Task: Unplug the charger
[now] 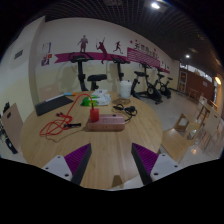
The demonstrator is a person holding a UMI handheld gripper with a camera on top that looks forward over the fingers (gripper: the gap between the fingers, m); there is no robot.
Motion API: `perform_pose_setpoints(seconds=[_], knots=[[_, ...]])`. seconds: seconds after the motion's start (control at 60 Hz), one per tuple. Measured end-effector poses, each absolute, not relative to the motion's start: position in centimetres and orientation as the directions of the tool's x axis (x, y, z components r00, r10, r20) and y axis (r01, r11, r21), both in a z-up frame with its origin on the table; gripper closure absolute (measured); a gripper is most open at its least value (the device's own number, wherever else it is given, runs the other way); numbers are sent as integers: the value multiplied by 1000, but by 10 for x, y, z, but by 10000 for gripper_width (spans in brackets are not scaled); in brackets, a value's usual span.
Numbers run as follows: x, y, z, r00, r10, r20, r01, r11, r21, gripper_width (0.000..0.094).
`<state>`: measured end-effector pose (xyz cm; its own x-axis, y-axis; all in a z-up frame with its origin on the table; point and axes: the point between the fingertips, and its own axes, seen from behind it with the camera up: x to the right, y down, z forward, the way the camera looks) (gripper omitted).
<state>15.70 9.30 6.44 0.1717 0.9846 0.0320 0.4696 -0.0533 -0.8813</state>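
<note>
A pale pink, box-like strip lies on the wooden surface ahead of my fingers. A black plug with a dark cable lies just beyond it to the right; I cannot tell whether it is plugged in. My gripper is open and empty, its purple pads wide apart, well short of the strip. Nothing stands between the fingers.
A red bottle and a green-and-white object stand behind the strip. Orange cords lie to the left. Exercise bikes stand along the back wall. Wooden furniture is at the right.
</note>
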Motion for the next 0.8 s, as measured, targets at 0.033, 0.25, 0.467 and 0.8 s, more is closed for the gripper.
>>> perform_pose_setpoints(seconds=[0.033, 0.25, 0.467, 0.8], knots=[[154, 91, 64, 158, 987, 33, 467, -46, -883, 94], [128, 71, 62, 63, 998, 18, 443, -11, -897, 91], [82, 52, 64, 56, 998, 15, 404, -9, -915, 89], [-6, 65, 42, 127, 992, 6, 377, -43, -925, 90]])
